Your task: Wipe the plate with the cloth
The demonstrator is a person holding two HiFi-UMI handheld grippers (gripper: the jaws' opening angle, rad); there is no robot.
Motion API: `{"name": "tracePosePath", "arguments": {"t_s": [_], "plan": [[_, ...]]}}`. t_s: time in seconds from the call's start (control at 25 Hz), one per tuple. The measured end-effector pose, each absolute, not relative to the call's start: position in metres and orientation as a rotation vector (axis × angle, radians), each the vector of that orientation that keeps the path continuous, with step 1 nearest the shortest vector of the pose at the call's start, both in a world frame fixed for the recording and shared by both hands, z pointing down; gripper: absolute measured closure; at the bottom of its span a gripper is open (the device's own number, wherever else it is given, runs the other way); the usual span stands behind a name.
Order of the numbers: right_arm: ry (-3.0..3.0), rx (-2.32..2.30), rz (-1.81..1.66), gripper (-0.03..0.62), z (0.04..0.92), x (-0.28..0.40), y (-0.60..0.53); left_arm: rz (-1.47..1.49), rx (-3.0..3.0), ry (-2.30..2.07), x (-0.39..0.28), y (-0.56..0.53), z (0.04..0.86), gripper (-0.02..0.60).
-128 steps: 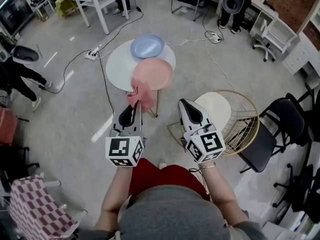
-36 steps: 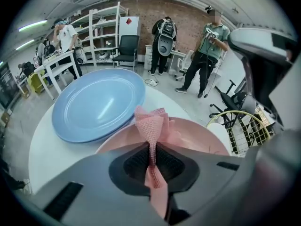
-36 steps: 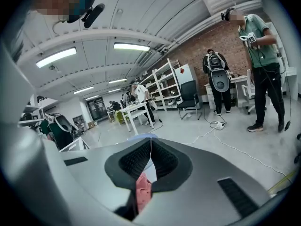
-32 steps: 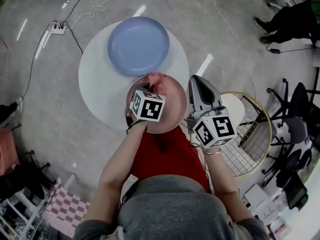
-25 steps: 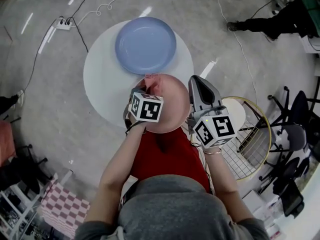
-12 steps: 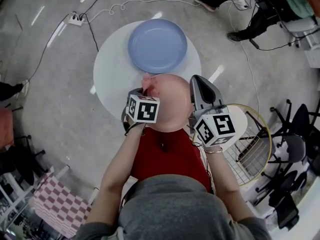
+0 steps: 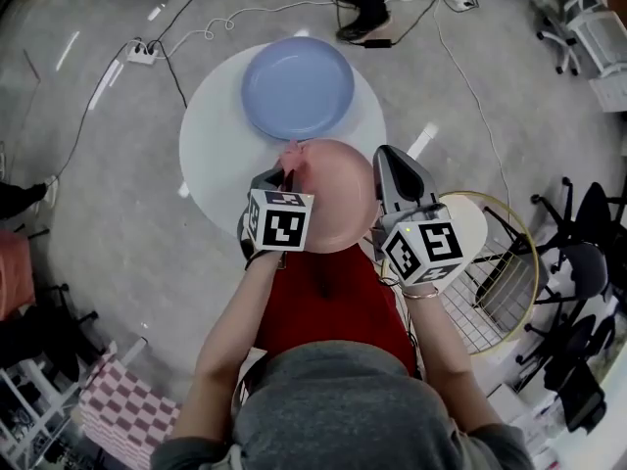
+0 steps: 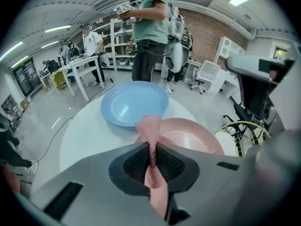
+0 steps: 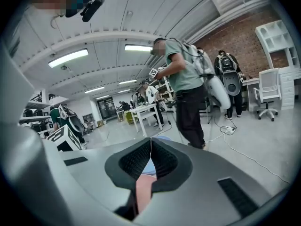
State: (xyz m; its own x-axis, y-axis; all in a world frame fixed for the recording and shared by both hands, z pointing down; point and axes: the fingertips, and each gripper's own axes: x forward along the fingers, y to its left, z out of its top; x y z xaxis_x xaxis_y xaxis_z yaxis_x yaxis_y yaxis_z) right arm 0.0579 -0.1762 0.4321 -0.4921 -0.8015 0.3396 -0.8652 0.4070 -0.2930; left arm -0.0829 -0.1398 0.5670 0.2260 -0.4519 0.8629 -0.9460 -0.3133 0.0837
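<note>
A pink plate lies at the near edge of a round white table, partly overhanging it. My left gripper is at the plate's far-left rim, shut on a pink mesh cloth. In the left gripper view the cloth sticks up past the closed jaws of the left gripper, over the pink plate. My right gripper hovers by the plate's right rim. The right gripper is shut with nothing between its tips, and a patch of the pink plate shows below them.
A blue plate sits on the table's far half. A person stands just beyond the table. A gold wire side table is at my right, with black chairs past it. Cables and a power strip lie on the floor.
Five seconds ago both grippers were short of the table with the cloth hanging. Now they are at the pink plate. Over the last second the left gripper barely shifted; a person walked up behind the table.
</note>
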Motion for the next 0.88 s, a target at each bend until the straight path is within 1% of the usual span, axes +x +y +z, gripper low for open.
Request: {"name": "tracePosePath", "arguments": {"t_s": [0.2, 0.56, 0.72, 0.88], "plan": [[-2.448, 1.631, 0.647, 0.565, 0.425, 0.084, -0.168, 0.977, 2.007, -1.133, -0.031, -0.145, 0.557, 0.549], [-2.288, 1.884, 0.661, 0.565, 0.424, 0.147, -0.137, 1.064, 2.152, -0.825, 0.059, -0.123, 0.573, 0.549], [-2.258, 1.918, 0.681, 0.565, 0.429, 0.158, -0.125, 1.156, 2.141, -0.753, 0.077, -0.108, 0.597, 0.549], [-2.259, 1.901, 0.703, 0.565, 0.436, 0.156, -0.123, 1.236, 2.106, -0.736, 0.077, -0.101, 0.618, 0.549]]}}
